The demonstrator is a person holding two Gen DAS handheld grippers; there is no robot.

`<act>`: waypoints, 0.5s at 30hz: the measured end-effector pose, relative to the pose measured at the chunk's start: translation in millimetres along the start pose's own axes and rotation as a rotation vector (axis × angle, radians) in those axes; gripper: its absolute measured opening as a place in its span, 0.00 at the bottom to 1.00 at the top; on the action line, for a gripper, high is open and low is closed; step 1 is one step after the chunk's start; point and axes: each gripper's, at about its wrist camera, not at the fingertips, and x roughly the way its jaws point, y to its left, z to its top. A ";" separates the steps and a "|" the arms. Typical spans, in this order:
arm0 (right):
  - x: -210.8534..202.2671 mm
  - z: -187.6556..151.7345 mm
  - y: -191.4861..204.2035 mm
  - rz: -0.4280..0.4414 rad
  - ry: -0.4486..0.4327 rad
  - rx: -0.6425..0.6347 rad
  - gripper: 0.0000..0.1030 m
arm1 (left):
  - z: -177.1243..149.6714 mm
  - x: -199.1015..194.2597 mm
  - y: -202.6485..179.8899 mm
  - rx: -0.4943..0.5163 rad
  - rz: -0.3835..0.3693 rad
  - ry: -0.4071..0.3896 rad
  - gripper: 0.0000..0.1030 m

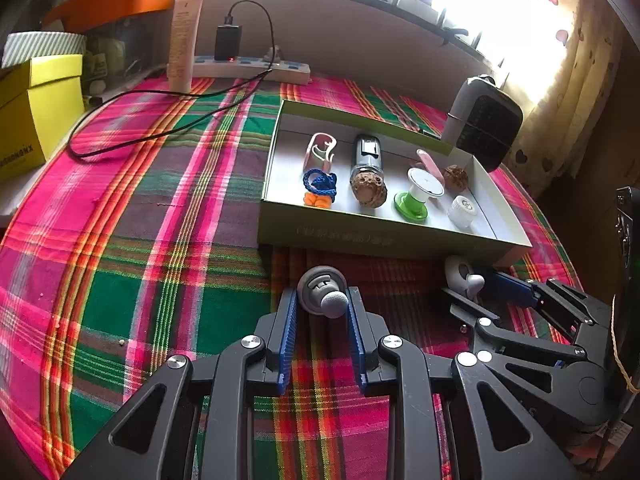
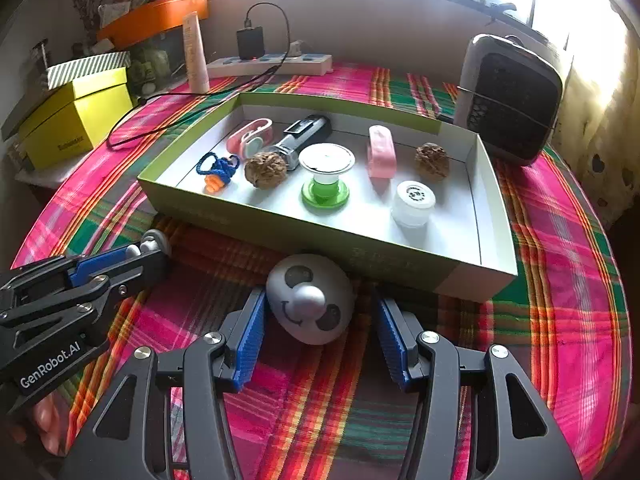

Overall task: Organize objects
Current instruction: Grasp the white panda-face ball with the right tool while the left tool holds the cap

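Left gripper [image 1: 322,302] is clamped narrow on a small grey round gadget [image 1: 322,290] w/ a ball-shaped knob, blue pads pressing both sides, sitting on the plaid cloth [image 1: 160,208] just in front of the tray [image 1: 384,240]. Right gripper [image 2: 320,316] stands wide around a white egg-shaped toy [image 2: 310,300] w/ a panda-like face (dark eye patches, smile, round nose); left pad looks to be touching its side, right pad clearly apart, so not gripped. Toy lies on the cloth right at the tray's near wall. Only sharp writing: "GenRobot.AI" on the left gripper's body, seen from the right wrist view. Yellow box [image 2: 80,120] at far left has dark print on its side, too blurred to read; faint lettering on the tray's front wall also unreadable. Tube [image 2: 196,54] standing by the power strip [image 2: 272,65] has small print, can't make it out. Inside the tray: blue cord w/ orange bits [image 2: 218,170], two walnuts [image 2: 266,170], green-and-white spool [image 2: 326,180], pink bar [image 2: 382,152], small white jar [image 2: 414,204], pink-white clip, silver-black device. Black-fronted heater [image 2: 512,100] sits behind the tray, right side. Fingers [image 2: 46,420] show at bottom left of the right wrist view.
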 end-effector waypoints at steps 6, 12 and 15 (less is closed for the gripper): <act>-1.4 -1.0 0.2 0.005 -0.003 0.004 0.51 | 0.6 0.4 -0.5 -0.001 0.000 0.002 0.22; -3.0 -1.9 2.8 0.014 -0.009 -0.006 0.44 | 1.7 2.1 -1.4 0.006 0.007 0.002 0.22; -3.2 -1.5 1.9 0.021 -0.012 0.000 0.43 | 2.2 3.1 -1.2 0.007 0.005 0.002 0.23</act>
